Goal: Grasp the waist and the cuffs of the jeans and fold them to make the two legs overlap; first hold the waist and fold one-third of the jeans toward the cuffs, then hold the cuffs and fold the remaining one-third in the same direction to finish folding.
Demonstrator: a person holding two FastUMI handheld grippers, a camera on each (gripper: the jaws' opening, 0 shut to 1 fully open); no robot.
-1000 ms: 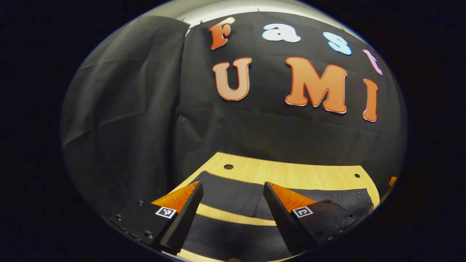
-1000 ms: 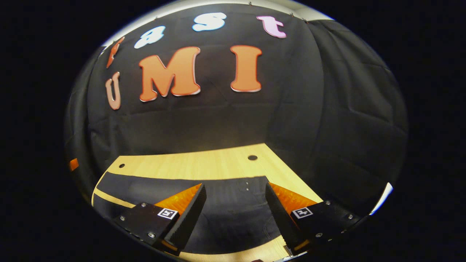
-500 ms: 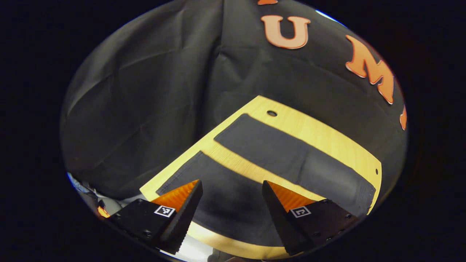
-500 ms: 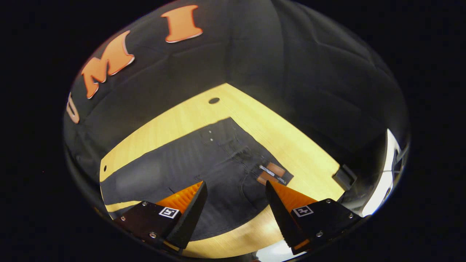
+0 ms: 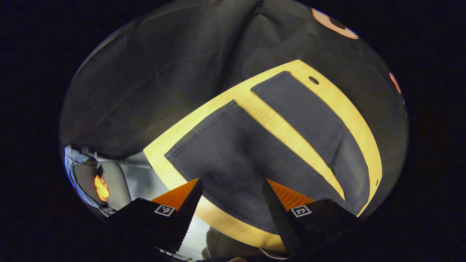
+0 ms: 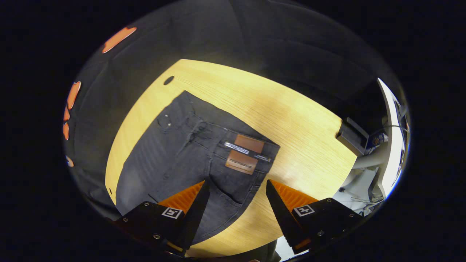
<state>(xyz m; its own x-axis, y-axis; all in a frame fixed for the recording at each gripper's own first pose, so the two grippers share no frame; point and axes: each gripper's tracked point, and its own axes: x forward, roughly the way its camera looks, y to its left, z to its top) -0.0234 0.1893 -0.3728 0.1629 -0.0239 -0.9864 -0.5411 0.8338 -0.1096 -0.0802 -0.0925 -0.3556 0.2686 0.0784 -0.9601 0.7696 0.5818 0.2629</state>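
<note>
Judging by the layout, we had folded nothing; the jeans (image 6: 182, 156) lay flat on the surface (image 6: 291, 120), legs apart; our left gripper (image 5: 231, 203) and right gripper (image 6: 236, 207) hovered released above cuffs and waist.

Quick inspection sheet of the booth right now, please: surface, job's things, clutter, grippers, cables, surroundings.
Surface: wooden table, holes near its edges.
Job's things: dark jeans flat, unfolded; legs apart with a strip of table between them; waist patch up.
Clutter: dark box at the table's edge.
Grippers: left gripper open above the cuff end; right gripper open above the waist.
Cables: nothing seen.
Surroundings: black cloth wall.
</note>
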